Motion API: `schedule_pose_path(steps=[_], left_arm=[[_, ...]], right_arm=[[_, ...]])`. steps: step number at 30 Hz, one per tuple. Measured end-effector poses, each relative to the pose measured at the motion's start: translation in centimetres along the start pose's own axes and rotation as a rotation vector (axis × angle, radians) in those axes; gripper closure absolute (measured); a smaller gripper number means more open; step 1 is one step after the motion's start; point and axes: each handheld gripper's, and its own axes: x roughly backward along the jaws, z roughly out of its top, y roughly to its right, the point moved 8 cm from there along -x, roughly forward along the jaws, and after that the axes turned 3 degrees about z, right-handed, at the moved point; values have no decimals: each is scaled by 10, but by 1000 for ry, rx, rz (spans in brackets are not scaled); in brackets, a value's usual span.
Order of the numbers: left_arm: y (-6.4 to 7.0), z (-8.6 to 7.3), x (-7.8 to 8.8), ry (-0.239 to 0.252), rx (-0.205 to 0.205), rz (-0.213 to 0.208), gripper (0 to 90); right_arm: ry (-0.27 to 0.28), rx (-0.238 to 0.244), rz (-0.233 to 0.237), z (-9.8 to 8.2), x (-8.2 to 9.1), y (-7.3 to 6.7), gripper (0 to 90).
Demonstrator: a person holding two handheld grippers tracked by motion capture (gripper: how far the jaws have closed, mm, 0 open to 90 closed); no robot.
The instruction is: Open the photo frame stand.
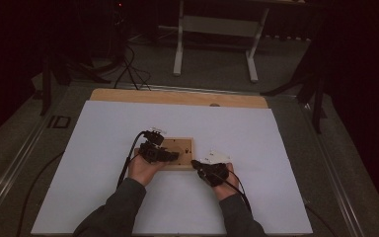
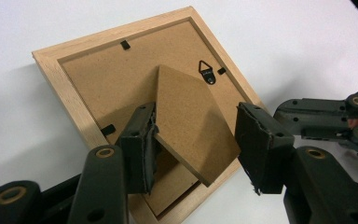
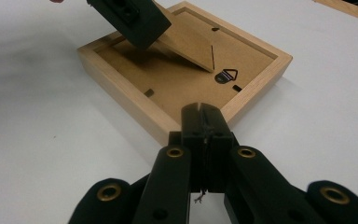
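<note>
A wooden picture frame (image 1: 183,146) lies face down on the white sheet, brown backboard up. Its hinged stand flap (image 2: 191,116) is lifted off the backboard. My left gripper (image 2: 193,140) straddles the flap, one pad against each side edge, and holds it raised; one of its jaws also reaches in from the top of the right gripper view. A small metal hanger (image 3: 226,75) sits on the backboard near the flap's tip. My right gripper (image 3: 200,121) is shut with nothing in it, its tips against the frame's near rim (image 3: 126,100). From above it (image 1: 196,163) sits at the frame's right front corner.
The white sheet (image 1: 256,143) covers most of the wooden tabletop (image 1: 177,97). A small white piece (image 1: 218,157) lies by the right hand. Cables trail from both grippers toward the person. Table legs (image 1: 178,49) and cords stand on the floor beyond.
</note>
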Motion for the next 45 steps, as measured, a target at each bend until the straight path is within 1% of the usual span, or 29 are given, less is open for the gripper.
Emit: schedule_pose_path(steps=[4, 8, 13, 20, 32, 34, 36, 39, 43, 45], left_arm=[[-1, 1, -1, -5, 30, -18, 525], [-1, 1, -1, -14, 47, -28, 532], [-2, 0, -1, -23, 41, -24, 541], [-2, 0, -2, -22, 41, -20, 546], [-1, 0, -1, -11, 19, -3, 546], [0, -1, -1, -8, 10, -1, 546], [0, -1, 0, -5, -4, 2, 546], [1, -1, 1, 2, -17, 12, 546], [3, -2, 2, 10, -37, 21, 546], [3, -2, 2, 13, -39, 23, 546]], right_arm=[[0, 1, -1, 0, 0, 0, 890], [-1, 1, 0, 0, 0, 0, 889], [0, 2, -2, 0, 0, 0, 884], [-2, 0, -3, 0, 0, 0, 865], [-11, 7, 12, 1, 0, -1, 792], [-14, 6, 13, 1, 0, -1, 772], [-21, 10, 28, 1, 0, -2, 745], [-20, 14, 33, 2, 1, -2, 726], [-15, 14, 33, 4, 3, 0, 706], [-13, 11, 32, 4, 3, 0, 699]])
